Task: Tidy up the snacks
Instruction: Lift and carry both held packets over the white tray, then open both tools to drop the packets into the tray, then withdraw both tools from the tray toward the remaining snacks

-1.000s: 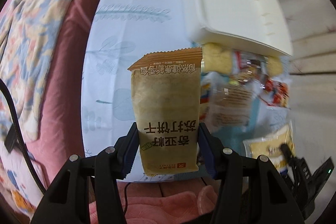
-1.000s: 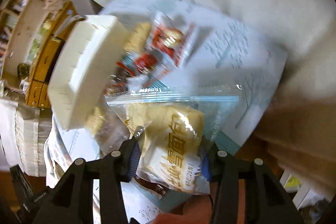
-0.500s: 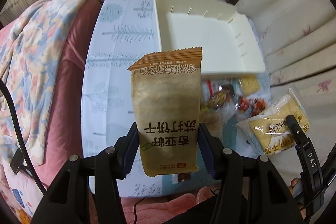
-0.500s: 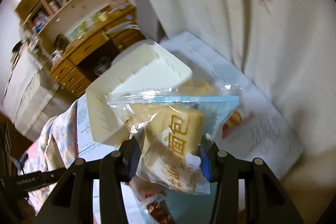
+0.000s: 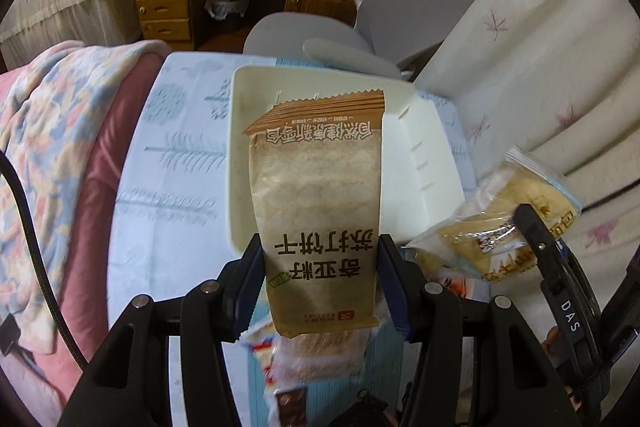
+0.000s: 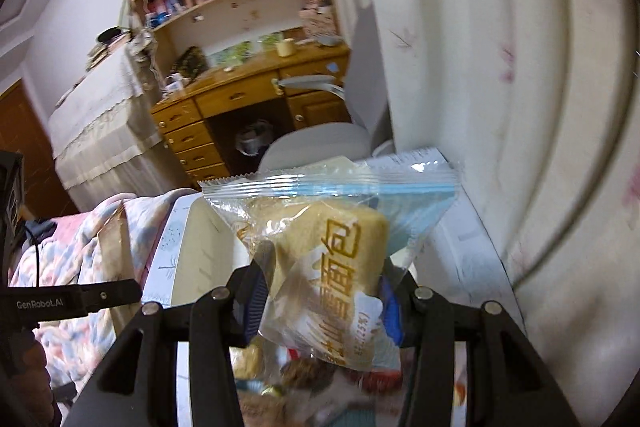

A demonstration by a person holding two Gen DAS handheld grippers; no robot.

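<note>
With both tools loaded and raised clear of the table, the task appears to stand at the carry stage, neither packet yet placed in the white tray (image 5: 436, 163). The left gripper (image 5: 320, 285) is clamped on the lower part of a brown cracker packet (image 5: 318, 203), which stands upright between the jaws with its crimped end uppermost, in front of the tray's open interior. The right gripper (image 6: 320, 301) is closed on a clear bread packet (image 6: 332, 251), held likewise upright with its blue-striped seal on top; the same packet shows at the right edge of the left wrist view, just beside the tray. Loose snacks (image 5: 280, 359) remain on the pale patterned tablecloth (image 5: 172, 187) below the left tool. Next, in my judgement, each tool must advance over the tray, descend inside its walls and release. The left tool points level toward the tray; the right is angled upward, toward the desk (image 6: 248, 91).
</note>
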